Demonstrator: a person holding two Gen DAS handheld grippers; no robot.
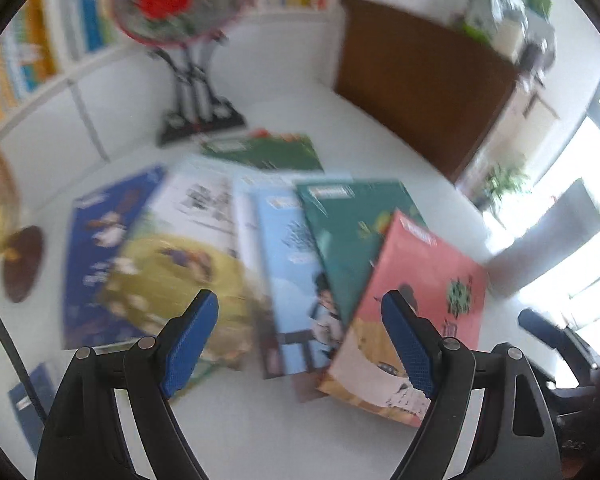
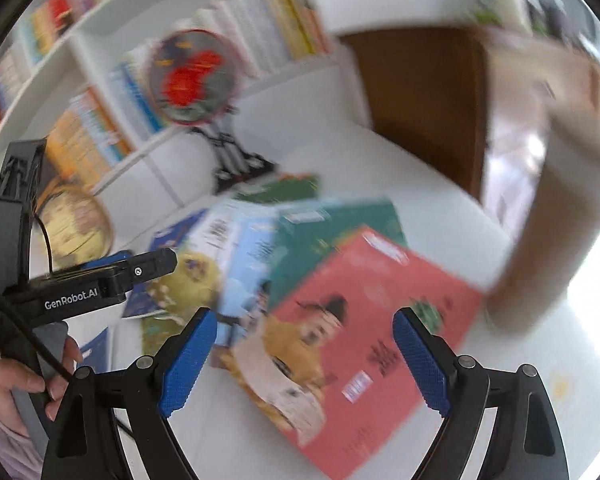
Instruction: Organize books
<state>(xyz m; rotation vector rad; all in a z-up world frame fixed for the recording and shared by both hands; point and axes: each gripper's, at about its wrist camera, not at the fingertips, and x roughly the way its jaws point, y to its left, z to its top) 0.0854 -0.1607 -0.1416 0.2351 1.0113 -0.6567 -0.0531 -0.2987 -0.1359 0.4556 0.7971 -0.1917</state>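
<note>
A white bench [image 1: 260, 432] before a bookshelf [image 2: 100, 128] carries fanned, overlapping books [image 1: 292, 248]. Left gripper [image 1: 300, 300] fingers stand wide and empty above them; right gripper [image 2: 304, 316] fingers likewise, the pink book [image 2: 364, 344] beneath and between them.

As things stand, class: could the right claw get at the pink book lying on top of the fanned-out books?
Probably yes. The right claw is open and empty, aimed at the pink book, which lies uppermost with nothing over it. The left claw sits off to one side.
</note>
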